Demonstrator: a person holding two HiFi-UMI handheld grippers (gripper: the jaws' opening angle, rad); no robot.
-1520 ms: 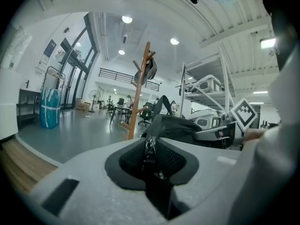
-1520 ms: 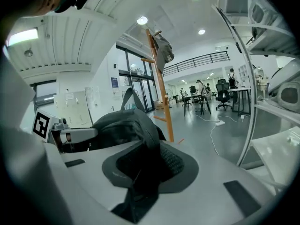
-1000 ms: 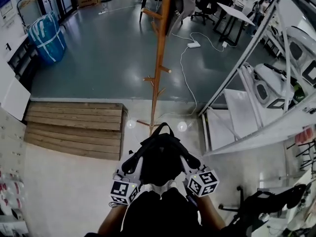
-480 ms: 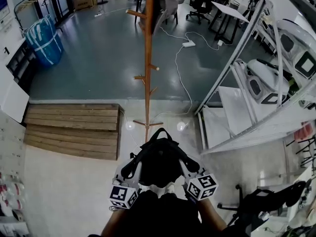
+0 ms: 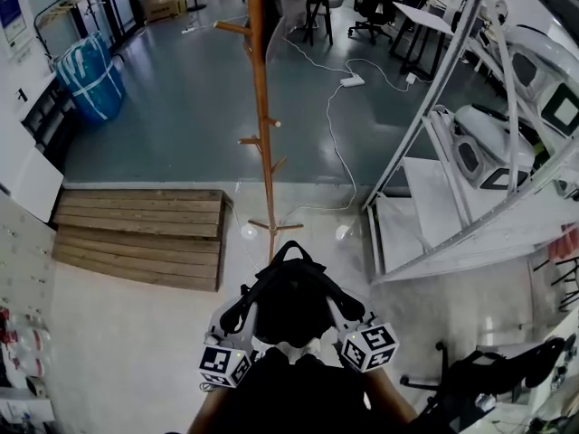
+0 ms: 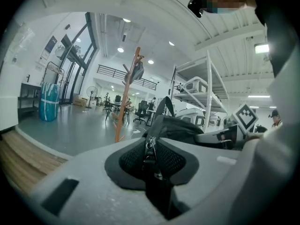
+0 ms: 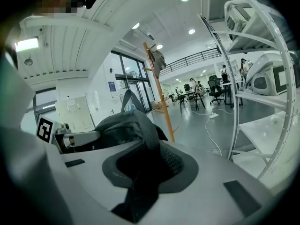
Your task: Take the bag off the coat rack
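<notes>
The bag (image 5: 291,298) is off the coat rack (image 5: 262,125) and close to our body. Our left tongs (image 6: 150,157) and right tongs (image 7: 143,167) each clamp its fabric. The taking seems done; perhaps only setting it down remains.

The black bag (image 5: 291,301) (handle loop (image 5: 289,243) up) is off the upright wooden coat rack (image 5: 261,125), near its base.

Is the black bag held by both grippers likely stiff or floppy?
Probably floppy: the bag bunches where the left gripper pinches it. Likely light, since two fabric pinches carry it. Its handle loop holds an arch, so seems stiffer.
</notes>
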